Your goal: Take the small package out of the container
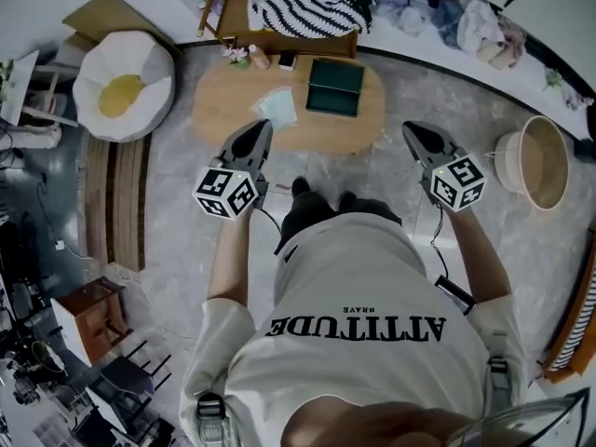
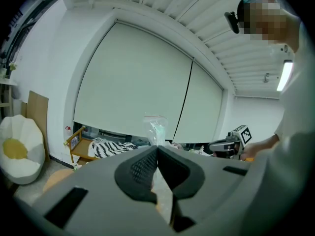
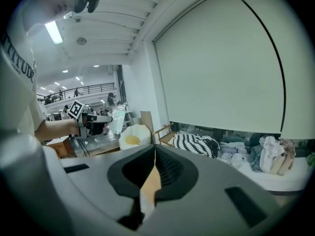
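Closest to the head camera is the person's white T-shirt [image 1: 354,361], which fills the low part of the view. Both forearms reach forward from it, and the feet are half hidden below.

Past the person stands an oval wooden bench [image 1: 223,101] on a grey floor [image 1: 186,222]. At the left lies a white cushion with a yellow centre [image 1: 121,82]. At the right a round pale basket [image 1: 545,166] lies tilted on the floor, and the picture edge cuts it. Behind the bench a wooden rack [image 1: 298,40] carries a black and white striped cloth [image 1: 312,6].

On the bench lies a flat dark green container [image 1: 335,87]. I cannot tell if it is open, and I cannot see what is in it.

The left gripper [image 1: 264,127] is held up over the near edge of the bench. Its fingers [image 2: 140,168] are pressed together on the small package [image 2: 156,129], a clear plastic bag that stands up out of them. From above the small package [image 1: 277,108] shows just left of the container, apart from it. The right gripper [image 1: 412,128] is held up near the right end of the bench. Its fingers [image 3: 170,171] meet at the tips, and only the bench's wood colour shows in the slit lower down.
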Demonstrator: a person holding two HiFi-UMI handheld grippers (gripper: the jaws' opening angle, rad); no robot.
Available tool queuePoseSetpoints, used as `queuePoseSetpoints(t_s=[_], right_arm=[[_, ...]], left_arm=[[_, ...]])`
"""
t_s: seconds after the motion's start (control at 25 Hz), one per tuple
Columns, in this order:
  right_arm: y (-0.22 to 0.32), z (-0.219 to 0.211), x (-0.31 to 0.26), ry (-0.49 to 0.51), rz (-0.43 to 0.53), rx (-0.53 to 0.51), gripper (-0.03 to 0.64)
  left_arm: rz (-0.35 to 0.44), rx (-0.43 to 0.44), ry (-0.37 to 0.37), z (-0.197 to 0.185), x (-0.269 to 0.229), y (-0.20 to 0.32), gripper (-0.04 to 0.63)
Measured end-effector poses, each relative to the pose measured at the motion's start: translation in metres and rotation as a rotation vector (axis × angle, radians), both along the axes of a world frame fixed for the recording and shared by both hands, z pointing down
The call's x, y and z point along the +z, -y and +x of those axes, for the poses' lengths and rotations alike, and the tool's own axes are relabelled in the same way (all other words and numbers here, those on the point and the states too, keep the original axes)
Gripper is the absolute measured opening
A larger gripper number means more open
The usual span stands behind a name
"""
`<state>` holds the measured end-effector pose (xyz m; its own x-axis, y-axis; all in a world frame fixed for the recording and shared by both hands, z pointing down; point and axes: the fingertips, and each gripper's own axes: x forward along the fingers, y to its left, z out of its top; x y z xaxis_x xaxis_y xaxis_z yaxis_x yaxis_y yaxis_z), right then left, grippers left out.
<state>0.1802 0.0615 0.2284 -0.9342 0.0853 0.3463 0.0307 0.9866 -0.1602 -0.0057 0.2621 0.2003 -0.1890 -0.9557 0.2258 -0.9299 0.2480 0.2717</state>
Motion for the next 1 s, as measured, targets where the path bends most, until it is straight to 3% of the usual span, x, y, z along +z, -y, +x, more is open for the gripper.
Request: queuePoseSetpoints(t_s=[0.44, 0.72, 1.0], right_arm=[[-0.039, -0.015, -0.015, 0.042, -0.042, 0.123, 0.02], [-0.068, -0.028, -0.029, 0.067, -0.012, 0.174, 0.02], [-0.076, -0.03, -0.038, 0.084, 0.009, 0.2, 0.02]], left_arm=[[0.045, 0.018, -0.038, -0.022, -0.013, -0.06, 0.021], [0.05, 0.065, 0.011, -0.046, -0.022, -0.087, 0.021], [0.057, 0.085, 0.0, -0.06, -0.022, -0.088, 0.021]])
